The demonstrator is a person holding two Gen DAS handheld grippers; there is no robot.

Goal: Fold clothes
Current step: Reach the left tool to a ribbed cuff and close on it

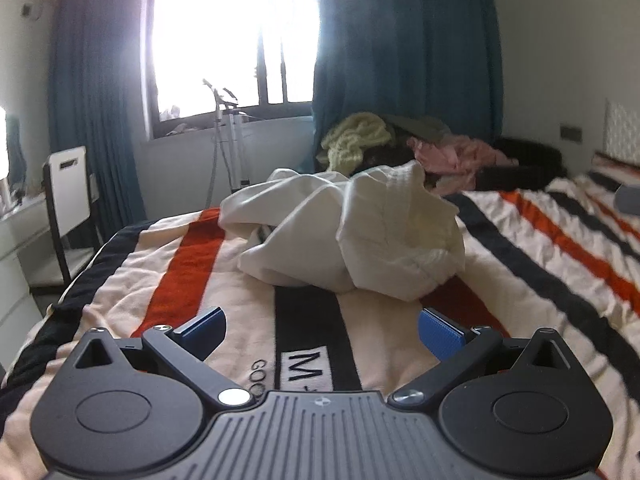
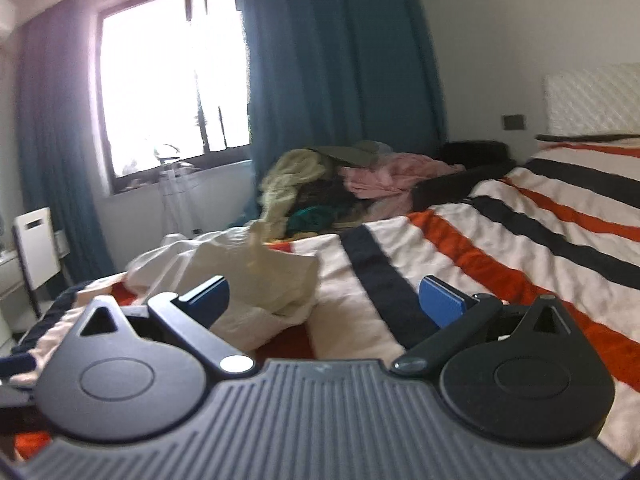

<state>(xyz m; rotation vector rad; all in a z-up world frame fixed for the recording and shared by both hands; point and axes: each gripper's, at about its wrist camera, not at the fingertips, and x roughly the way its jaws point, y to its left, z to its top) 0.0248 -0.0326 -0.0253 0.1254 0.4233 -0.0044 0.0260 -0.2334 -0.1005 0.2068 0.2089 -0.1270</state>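
A crumpled white garment [image 1: 352,232] lies in a heap on the striped bedspread [image 1: 168,280], ahead of my left gripper [image 1: 322,332]. That gripper hovers low over the bed, open, with nothing between its blue pads. In the right wrist view the same white garment [image 2: 248,276] sits ahead and to the left, just past the left fingertip. My right gripper [image 2: 324,300] is open too and holds nothing, above the striped bedspread [image 2: 500,248].
A pile of other clothes [image 1: 400,144], yellow-green, pink and dark, lies at the far side of the bed by the teal curtain [image 1: 400,40]. A white chair [image 1: 68,196] stands off the bed's left edge. A headboard [image 2: 592,96] rises at the right.
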